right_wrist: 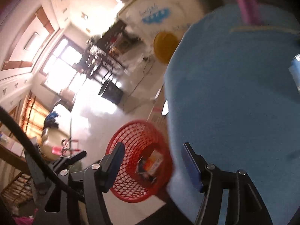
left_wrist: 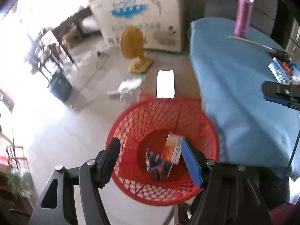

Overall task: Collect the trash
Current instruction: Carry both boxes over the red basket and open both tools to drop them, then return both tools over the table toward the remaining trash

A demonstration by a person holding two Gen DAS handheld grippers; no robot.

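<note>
Trash boxes [left_wrist: 165, 159] lie at the bottom of the red basket [left_wrist: 131, 189] on the floor, directly below the left gripper [left_wrist: 150, 163], whose fingers are spread with nothing between them. The right gripper [right_wrist: 153, 166] is likewise spread and empty, with the basket under its left finger [right_wrist: 114, 165] and the blue tablecloth [right_wrist: 234, 103] beyond its right finger. Only the left view shows more litter [left_wrist: 283, 71] on the cloth and, farther off, a purple bottle [left_wrist: 243, 13].
</note>
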